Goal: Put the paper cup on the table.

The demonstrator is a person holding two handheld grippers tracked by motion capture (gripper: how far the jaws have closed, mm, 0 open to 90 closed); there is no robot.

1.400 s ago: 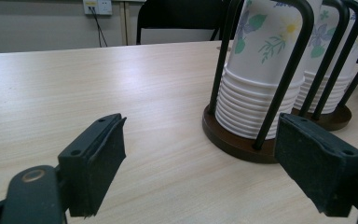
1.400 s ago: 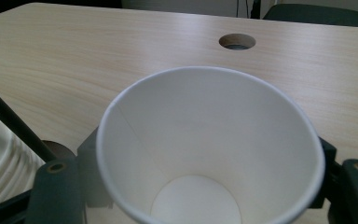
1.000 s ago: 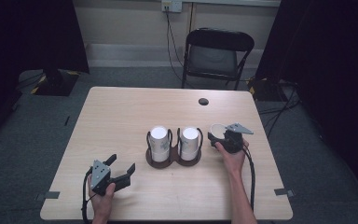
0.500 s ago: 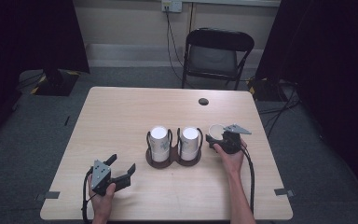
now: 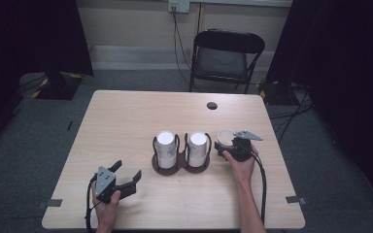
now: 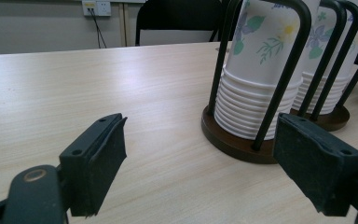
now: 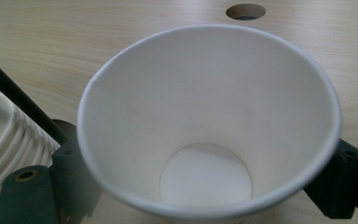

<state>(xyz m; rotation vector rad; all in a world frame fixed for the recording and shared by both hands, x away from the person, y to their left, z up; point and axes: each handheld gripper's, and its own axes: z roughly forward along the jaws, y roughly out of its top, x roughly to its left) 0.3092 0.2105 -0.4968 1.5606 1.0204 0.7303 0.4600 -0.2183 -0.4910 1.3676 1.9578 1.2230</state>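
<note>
Right tool (image 7: 205, 186) has just been opening around one cup (image 7: 205, 121).

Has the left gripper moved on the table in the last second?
No. In the high view the left gripper sits at the same spot as before, near the table's front-left edge, left of the cup rack.

We get even overhead light on the pale wooden table (image 5: 126, 121), dark room edges, soft shadows. Close white paper cup (image 7: 209, 126) slightly soft, no glare.
</note>
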